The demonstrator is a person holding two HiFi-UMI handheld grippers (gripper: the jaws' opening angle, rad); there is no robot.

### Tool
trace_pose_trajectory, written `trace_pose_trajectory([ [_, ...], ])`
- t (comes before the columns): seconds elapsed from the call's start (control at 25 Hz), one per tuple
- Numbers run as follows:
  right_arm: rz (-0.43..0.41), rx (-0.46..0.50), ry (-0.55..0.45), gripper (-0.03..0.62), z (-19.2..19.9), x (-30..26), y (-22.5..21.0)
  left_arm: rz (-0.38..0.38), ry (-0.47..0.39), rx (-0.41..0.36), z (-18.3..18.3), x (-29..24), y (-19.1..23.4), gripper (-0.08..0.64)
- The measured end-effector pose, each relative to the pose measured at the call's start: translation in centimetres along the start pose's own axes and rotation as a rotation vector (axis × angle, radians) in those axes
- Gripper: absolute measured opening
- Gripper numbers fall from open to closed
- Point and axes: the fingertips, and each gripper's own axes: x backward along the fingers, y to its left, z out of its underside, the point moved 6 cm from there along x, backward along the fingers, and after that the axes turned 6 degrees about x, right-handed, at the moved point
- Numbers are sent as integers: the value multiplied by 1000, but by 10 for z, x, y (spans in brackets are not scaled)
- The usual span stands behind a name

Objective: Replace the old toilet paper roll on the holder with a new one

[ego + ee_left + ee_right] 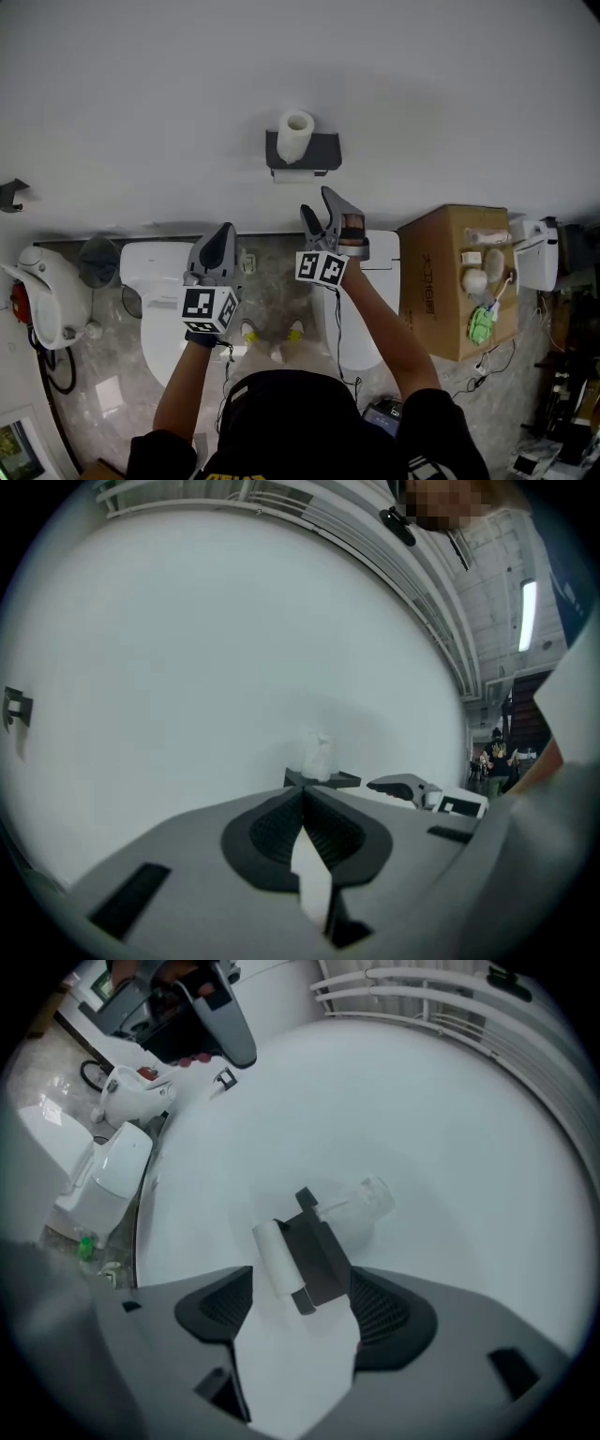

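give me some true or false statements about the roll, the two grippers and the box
1. A toilet paper roll stands on top of the wall holder. True.
2. The left gripper has its jaws wide open. False: they are shut, with nothing between them.
3. The right gripper has its jaws apart and holds nothing. True.
4. The cardboard box stands on the person's left. False: it stands on the right, past the right arm.

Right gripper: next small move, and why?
Probably ease the right gripper forward toward the holder. Its jaws stand open and empty, aimed at the holder but short of it; the roll sits untouched there, and the left gripper is shut and empty.
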Motion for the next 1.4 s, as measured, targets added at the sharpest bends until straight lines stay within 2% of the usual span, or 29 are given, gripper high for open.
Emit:
trace_pose_trajectory([
  [0.08, -2, 31, 6, 325, 2, -12, 5, 7, 14, 5, 5, -1, 2, 9],
  [0.24, 17, 172, 5, 307, -3, -29, 21, 11, 57, 18, 21, -2, 3, 9],
  [0.32, 14, 210, 9, 304, -6, -41, 26, 18, 61, 28, 23, -5, 2, 9],
  [0.48, 1, 228, 27, 302, -9, -59, 29, 36, 59, 38, 23, -4, -3, 11],
  [0.84, -39, 290, 30, 279, -11, -79, 38, 23, 82, 61, 30, 3, 0, 9],
  [1.12, -38, 344, 53, 267, -10, -92, 40, 22, 86, 67, 31, 5, 1, 9],
  [1.4, 10, 375, 60, 179, -13, -94, 40, 21, 84, 67, 31, 4, 0, 9],
])
